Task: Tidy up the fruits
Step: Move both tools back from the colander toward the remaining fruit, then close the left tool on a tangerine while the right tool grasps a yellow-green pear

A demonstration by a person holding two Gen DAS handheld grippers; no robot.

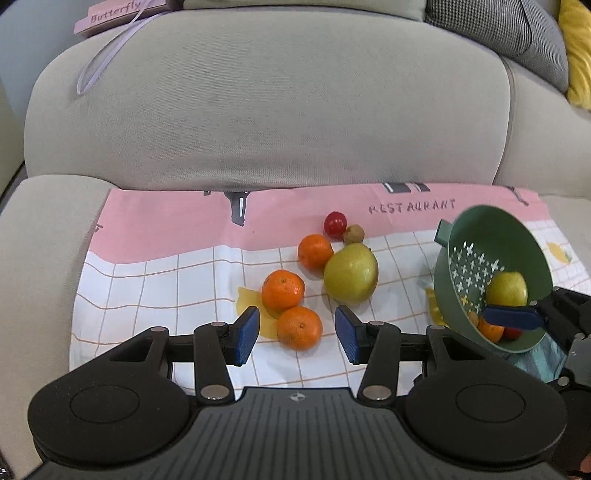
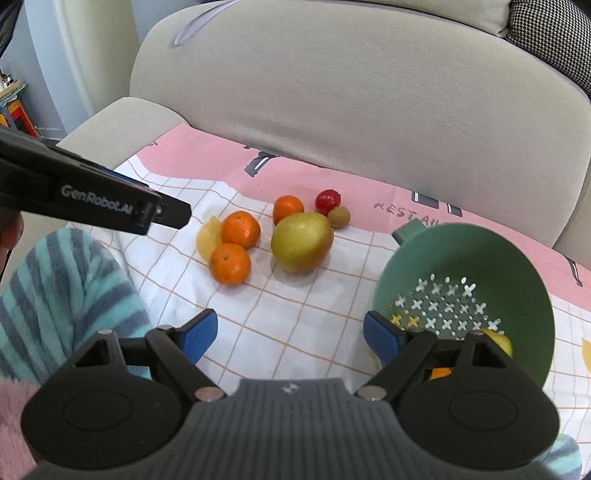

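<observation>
On the pink and white checked cloth [image 1: 166,280] lie three oranges [image 1: 283,290], a large yellow-green pear [image 1: 351,273], a small red fruit [image 1: 335,223] and a brown kiwi [image 1: 354,233]. My left gripper [image 1: 295,334] is open, its fingers on either side of the nearest orange [image 1: 299,328]. A green colander [image 1: 495,273] stands tilted at the right, with a yellow fruit [image 1: 506,288] and an orange [image 1: 491,330] inside. My right gripper [image 2: 290,336] is open and empty, beside the colander [image 2: 472,266]. The same fruits show in the right wrist view, pear [image 2: 301,242] in the middle.
The cloth lies on a beige sofa seat [image 1: 40,229] with the backrest [image 1: 266,96] behind. A pink box marked Butterfly [image 1: 114,14] sits on top of the backrest. A striped teal sleeve [image 2: 66,295] is at the left of the right wrist view.
</observation>
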